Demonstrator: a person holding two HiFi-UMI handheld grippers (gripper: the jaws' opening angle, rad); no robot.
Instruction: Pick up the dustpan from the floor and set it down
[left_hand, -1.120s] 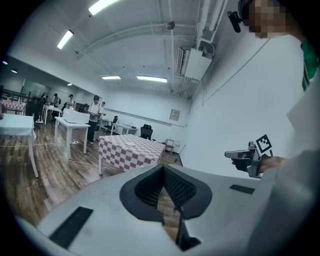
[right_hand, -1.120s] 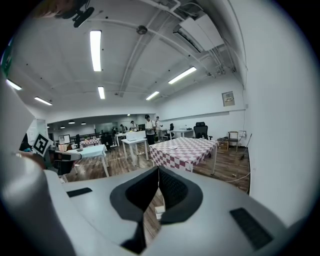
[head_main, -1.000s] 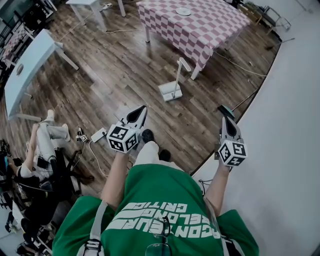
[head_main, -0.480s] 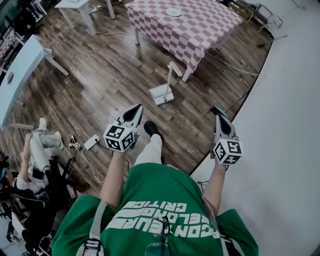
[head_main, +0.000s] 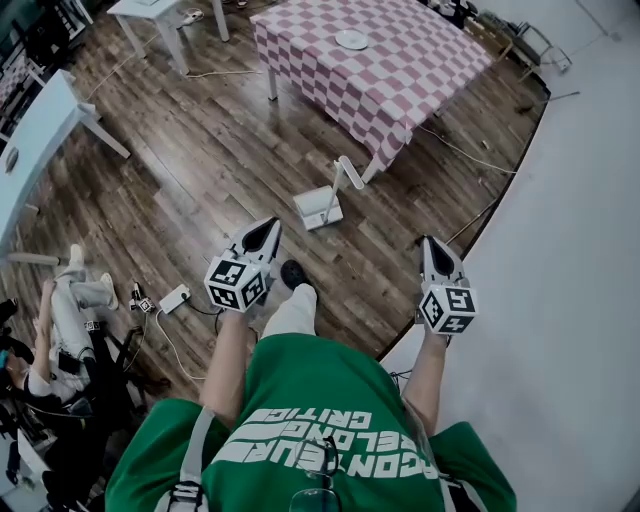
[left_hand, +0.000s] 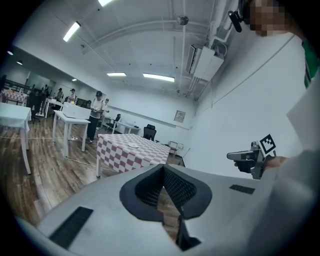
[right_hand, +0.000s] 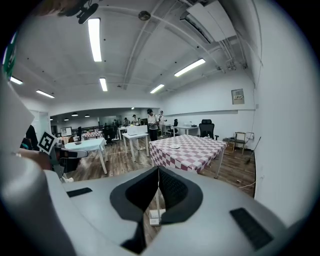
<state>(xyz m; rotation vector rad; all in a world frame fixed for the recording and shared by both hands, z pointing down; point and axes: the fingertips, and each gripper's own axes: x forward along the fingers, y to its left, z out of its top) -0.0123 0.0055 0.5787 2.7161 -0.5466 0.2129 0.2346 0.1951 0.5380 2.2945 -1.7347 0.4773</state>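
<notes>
Right gripper view: dustpan (right_hand: 154, 215), unseen from left | both hand-held grippers (left_hand: 163, 166) (right_hand: 158, 169) seemingly clenched

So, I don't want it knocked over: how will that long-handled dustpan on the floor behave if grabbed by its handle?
The dustpan looks like thin pale plastic, so it is probably light and stiff. Its tall handle rises over a small footprint, so a sideways nudge would likely tip it. Gripped near the top, it may swing.
</notes>
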